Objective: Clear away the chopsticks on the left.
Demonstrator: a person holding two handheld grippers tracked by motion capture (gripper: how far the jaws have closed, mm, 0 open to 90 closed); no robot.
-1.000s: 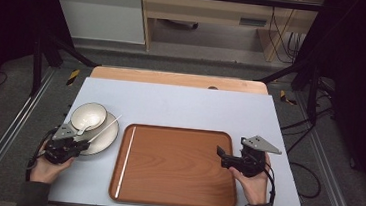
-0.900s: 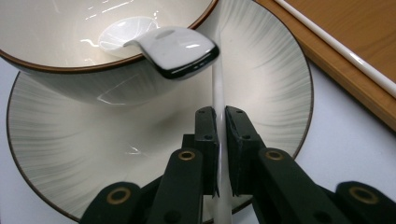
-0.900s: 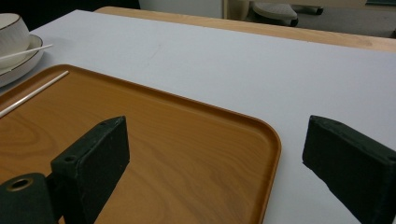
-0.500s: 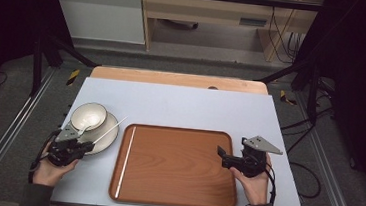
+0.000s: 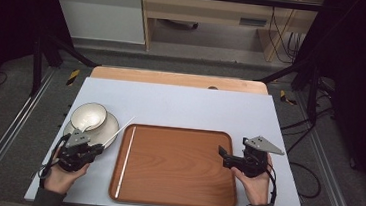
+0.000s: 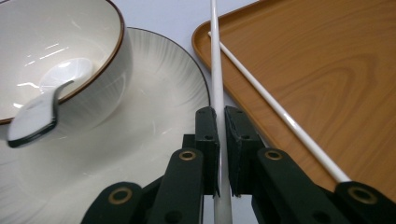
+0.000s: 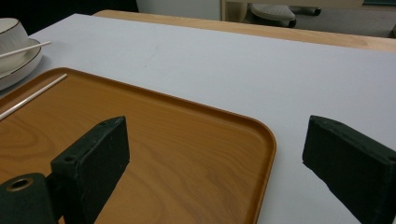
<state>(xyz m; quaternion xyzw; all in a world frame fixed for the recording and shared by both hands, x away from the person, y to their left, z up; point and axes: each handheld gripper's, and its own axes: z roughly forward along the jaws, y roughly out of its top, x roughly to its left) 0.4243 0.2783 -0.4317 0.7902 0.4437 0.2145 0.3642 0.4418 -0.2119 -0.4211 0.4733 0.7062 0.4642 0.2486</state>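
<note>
Left gripper clamps a chopstick over the plate beside the tray; right gripper wide, empty, over tray's right edge

A: Where is the left gripper?
B: Low at the near left, in the left hand, its 2 jaws pinched nearly together and pointing up and to the right.

A: And the right gripper?
B: Held level in the right hand at the near right, pointing left, its 2 jaws standing wide apart.
</note>
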